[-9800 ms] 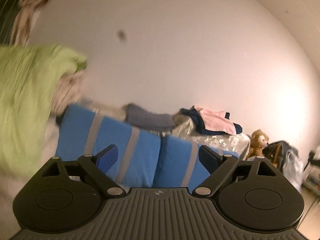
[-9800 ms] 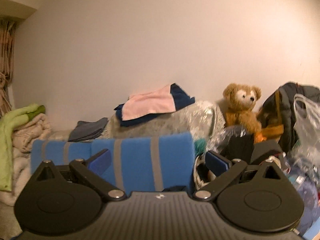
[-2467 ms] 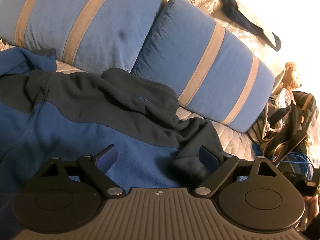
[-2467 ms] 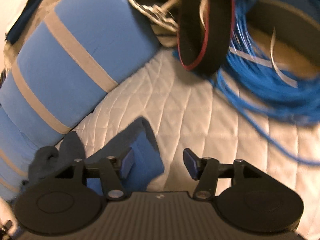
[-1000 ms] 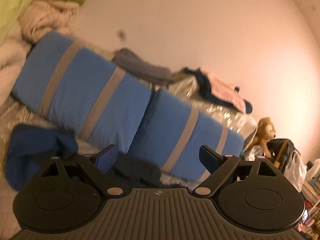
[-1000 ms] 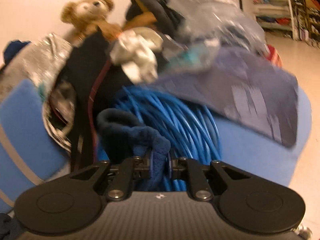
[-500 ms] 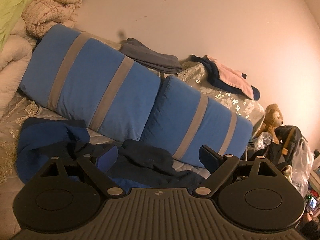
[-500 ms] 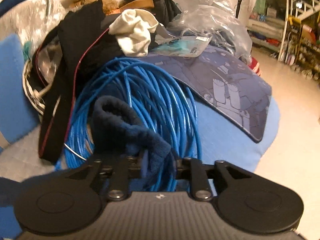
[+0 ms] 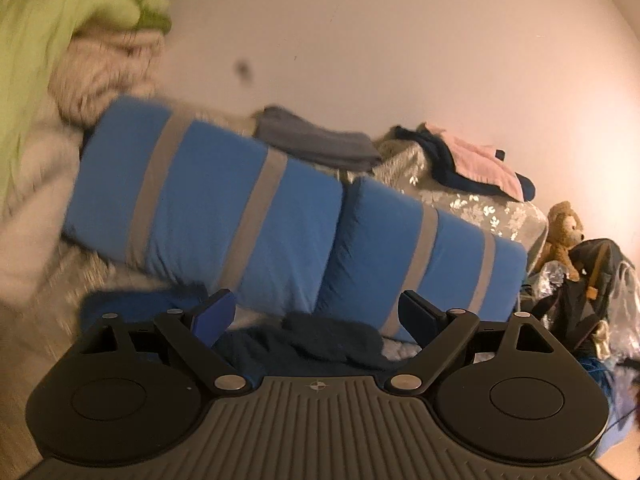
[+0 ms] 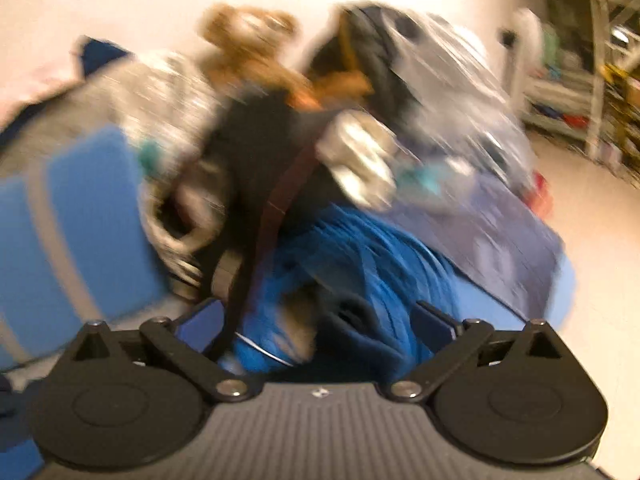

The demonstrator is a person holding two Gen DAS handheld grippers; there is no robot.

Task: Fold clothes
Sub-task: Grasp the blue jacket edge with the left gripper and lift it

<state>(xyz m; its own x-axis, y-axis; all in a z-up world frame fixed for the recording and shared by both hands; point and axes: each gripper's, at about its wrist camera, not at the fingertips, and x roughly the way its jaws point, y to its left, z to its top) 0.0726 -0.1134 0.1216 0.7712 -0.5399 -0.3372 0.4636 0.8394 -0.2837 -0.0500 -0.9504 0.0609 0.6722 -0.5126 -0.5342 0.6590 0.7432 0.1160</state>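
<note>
A blue and dark navy fleece garment [image 9: 320, 340] lies on the bed just below my left gripper [image 9: 316, 312], whose jaws stand open with nothing between the pads. In the right wrist view the picture is blurred. My right gripper [image 10: 316, 324] has its jaws opening wide, and the dark sleeve end of the fleece [image 10: 356, 332] droops loose between them on the blue cable coil [image 10: 360, 256], with neither pad pressing on it.
Two blue pillows with grey stripes [image 9: 248, 212] lean along the wall. Green and cream blankets [image 9: 68, 52] pile up at the left. Folded clothes [image 9: 472, 160], a teddy bear [image 9: 564, 232], bags and a plastic sack [image 10: 432, 80] crowd the right end.
My right gripper went from shut on the fleece sleeve to wide open and rose, leaving the sleeve on the blue cable. My left gripper lifted and tilted, staying open.
</note>
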